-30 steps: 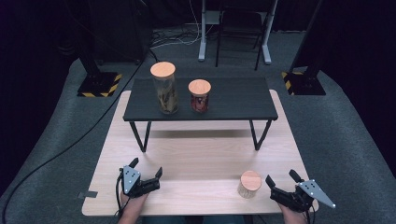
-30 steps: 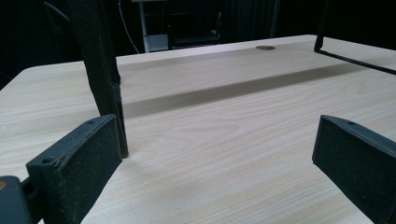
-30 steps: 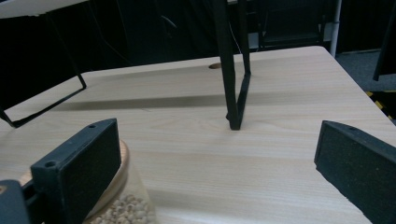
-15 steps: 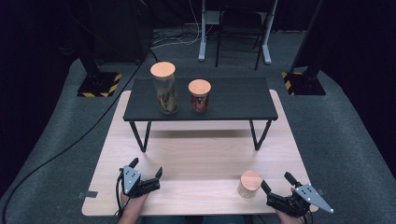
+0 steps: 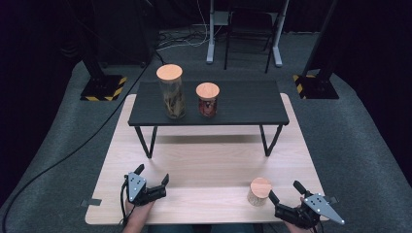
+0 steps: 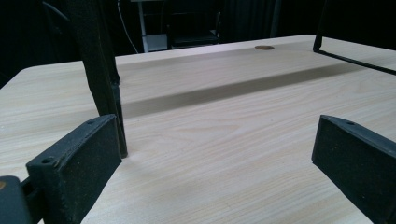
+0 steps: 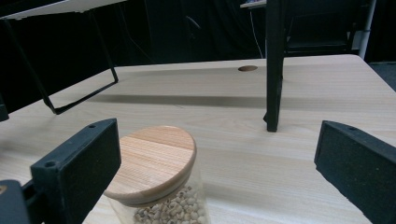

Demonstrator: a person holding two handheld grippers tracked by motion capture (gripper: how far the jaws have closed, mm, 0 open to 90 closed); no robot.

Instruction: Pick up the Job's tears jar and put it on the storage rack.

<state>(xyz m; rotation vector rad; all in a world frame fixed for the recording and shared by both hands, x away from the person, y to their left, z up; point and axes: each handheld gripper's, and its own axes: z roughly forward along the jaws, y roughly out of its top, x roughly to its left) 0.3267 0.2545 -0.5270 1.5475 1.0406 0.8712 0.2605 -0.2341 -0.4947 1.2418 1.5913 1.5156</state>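
Three lidded jars on record. The short jar (image 5: 259,191) stands upright on the light wooden surface (image 5: 209,160), near its front edge; glass body, flat wooden lid, pale beans inside as seen in the right gripper view (image 7: 159,186). The tall jar (image 5: 171,92) and the red-filled jar (image 5: 207,100) stand upright, near each other but apart, on the black raised shelf (image 5: 243,104), left of its centre; its right half is bare, which may be why the short jar waits below it.

Right tool (image 5: 286,198): held low at the front right corner, jaws wide apart, gripping nothing. It points toward the short jar, just beside it and not touching; in its own view the jar sits toward the left jaw, not centred in the gap. Judged: approach for a side grasp on the glass body, below the lid, which would keep the jar upright for lifting.

Left tool (image 5: 153,177): resting at the front left of the surface, jaws wide apart, empty; its own view looks past a black shelf leg (image 6: 100,70) across bare wood. Judged: parked clear of the work.
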